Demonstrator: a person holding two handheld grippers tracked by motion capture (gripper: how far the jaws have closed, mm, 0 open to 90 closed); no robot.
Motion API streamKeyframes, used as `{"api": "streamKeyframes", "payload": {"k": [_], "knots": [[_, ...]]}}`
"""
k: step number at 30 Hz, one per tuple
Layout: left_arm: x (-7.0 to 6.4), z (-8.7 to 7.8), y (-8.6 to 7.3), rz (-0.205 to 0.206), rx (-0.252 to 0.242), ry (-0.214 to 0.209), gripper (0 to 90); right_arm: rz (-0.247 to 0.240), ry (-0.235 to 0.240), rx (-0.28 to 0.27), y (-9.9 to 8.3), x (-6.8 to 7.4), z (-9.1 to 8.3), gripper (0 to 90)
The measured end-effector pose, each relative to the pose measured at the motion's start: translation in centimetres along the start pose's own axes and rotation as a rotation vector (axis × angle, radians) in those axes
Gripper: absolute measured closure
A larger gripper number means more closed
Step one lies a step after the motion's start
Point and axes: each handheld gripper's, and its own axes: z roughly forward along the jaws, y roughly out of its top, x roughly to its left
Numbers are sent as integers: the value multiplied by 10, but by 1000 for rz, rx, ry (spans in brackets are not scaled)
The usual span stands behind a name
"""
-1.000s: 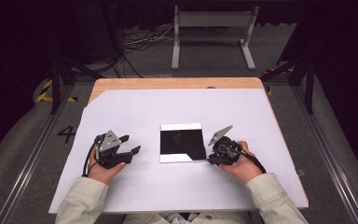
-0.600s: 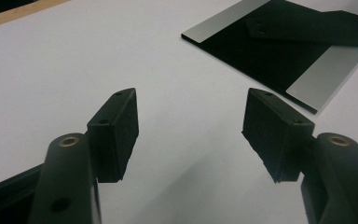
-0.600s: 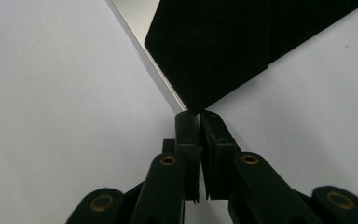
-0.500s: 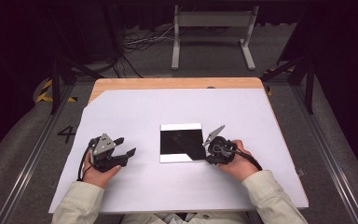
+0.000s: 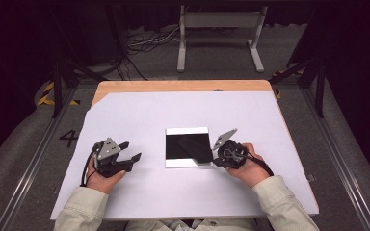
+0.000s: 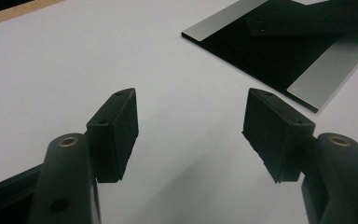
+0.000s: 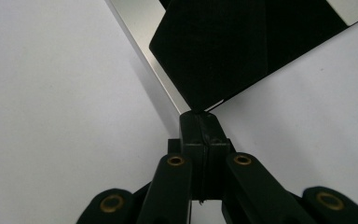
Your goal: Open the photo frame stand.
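A square plate (image 5: 172, 150), black in the middle with pale strips along two edges, lies flat at the centre of the white table cover. My right gripper (image 5: 211, 160) is at its right front corner, shut on the corner of a thin black sheet (image 5: 196, 147) that slants up over the plate. In the right gripper view the jaws (image 7: 199, 120) are pressed together on the sheet's tip (image 7: 233, 46), with the plate's pale strip (image 7: 144, 42) below it. My left gripper (image 5: 131, 152) rests to the left of the plate, open and holding nothing (image 6: 191, 135); the plate (image 6: 317, 74) lies ahead to its right.
The white cover (image 5: 139, 115) spreads over a wooden table (image 5: 173, 85) whose far edge shows. Beyond the table stand a metal frame (image 5: 219, 29) and cables on the floor. Rails run along both sides of the table.
My right gripper has shifted a little left toward the plate, bringing the black sheet up over it. My left hand has drifted slightly left and nearer the person, still open.
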Motion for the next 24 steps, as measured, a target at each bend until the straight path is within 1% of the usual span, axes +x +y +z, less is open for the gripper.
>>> {"api": "streamKeyframes", "payload": {"k": [6,7,8,12,14,15,17,19,22,24], "knots": [[0,0,0,-1,0,0,360,2,-2,-88,1,-1,-12,900],[0,0,0,-2,1,-1,360,2,-2,-88,1,-1,-12,900],[0,1,0,1,-1,1,359,-1,-11,-119,1,-1,-15,900],[0,1,0,-5,1,0,359,-1,-17,-166,1,-1,-20,900],[0,1,0,-3,0,1,359,5,-15,-196,1,-1,-22,900],[0,1,0,-1,1,1,359,5,-15,-196,1,-1,-22,900],[-1,1,0,-2,2,1,359,13,-10,-222,1,-2,-23,900],[0,1,0,4,5,1,359,26,0,-254,0,-3,-24,900],[0,2,0,5,5,1,359,33,2,-300,0,-4,-24,900],[-1,2,0,2,6,-2,359,48,6,-335,-1,-4,-25,900]]}}
